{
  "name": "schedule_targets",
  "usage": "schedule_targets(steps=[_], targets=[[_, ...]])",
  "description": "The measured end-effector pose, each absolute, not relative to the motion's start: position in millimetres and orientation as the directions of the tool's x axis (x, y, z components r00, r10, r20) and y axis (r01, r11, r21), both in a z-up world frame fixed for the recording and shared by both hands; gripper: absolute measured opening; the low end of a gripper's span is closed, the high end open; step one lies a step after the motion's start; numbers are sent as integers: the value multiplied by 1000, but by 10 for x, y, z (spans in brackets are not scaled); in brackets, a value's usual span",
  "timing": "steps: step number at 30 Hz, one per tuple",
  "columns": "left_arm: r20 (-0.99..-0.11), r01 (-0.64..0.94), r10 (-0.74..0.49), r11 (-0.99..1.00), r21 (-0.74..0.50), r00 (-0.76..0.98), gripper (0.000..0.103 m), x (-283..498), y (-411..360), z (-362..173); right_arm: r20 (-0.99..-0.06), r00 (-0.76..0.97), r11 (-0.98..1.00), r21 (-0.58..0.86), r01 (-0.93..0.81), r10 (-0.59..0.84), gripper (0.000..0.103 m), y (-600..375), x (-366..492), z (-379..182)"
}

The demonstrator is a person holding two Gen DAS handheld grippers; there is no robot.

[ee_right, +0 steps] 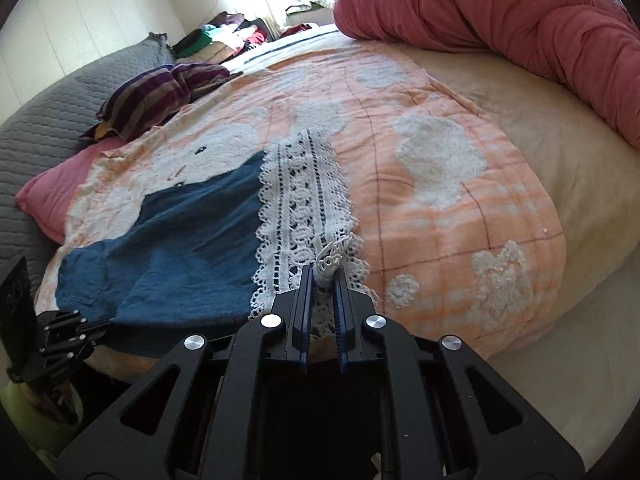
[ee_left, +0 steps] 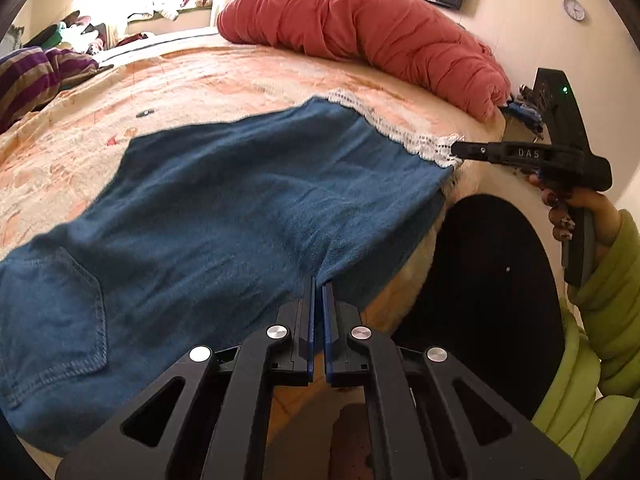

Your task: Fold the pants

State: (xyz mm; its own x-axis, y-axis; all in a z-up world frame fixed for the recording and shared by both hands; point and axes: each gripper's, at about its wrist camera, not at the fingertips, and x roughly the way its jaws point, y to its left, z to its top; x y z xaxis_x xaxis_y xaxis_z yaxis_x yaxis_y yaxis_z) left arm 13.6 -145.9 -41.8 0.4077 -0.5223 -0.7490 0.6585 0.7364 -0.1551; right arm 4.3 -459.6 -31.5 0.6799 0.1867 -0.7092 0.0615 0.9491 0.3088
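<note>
Pants (ee_left: pixel 224 200): blue, spread flat on the bed (ee_left: pixel 240 76), filling the centre of the left wrist view.
Left gripper (ee_left: pixel 319 280): fingers clenched on the blue leg edge.
Right gripper (ee_right: pixel 323 276): fingers clenched on the white lace hem (ee_right: pixel 304 200).
Red bolster (ee_left: pixel 360 28): upper right, apart.

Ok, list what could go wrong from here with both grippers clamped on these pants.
1. The right gripper pinches only the white lace hem; a hard pull might snag or tear that openwork.
2. The left gripper holds just a thin edge of the blue pants, so the fabric may slip out mid-fold.
3. That edge overhangs the bed, so a dropped leg could slide off.
</note>
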Motion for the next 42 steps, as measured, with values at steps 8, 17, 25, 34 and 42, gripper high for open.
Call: schedule_targets(steps=[8,17,25,34,42], targets=[[-809,639,-424,765,-79,408,3,115,-1600,-483,-749,628,945,319,63,211,7,-4668,51,-524],[-829,621,-368,783,-32,421,3,118,-1681,-432,-697,695,982,175,-69,173,15,-4458,-121,-82],[-814,634,-413,770,-72,409,3,81,-1600,-457,-726,567,907,195,-373,389,15,-3510,-9,-98],[-836,681,-370,732,5,405,3,-47,-1634,-488,-831,420,906,212,-365,364,14,-3402,256,-614],[-773,704,-434,709,23,463,25,-138,-1704,-280,-745,559,885,91,-457,365,36,-3479,-110,-264]])
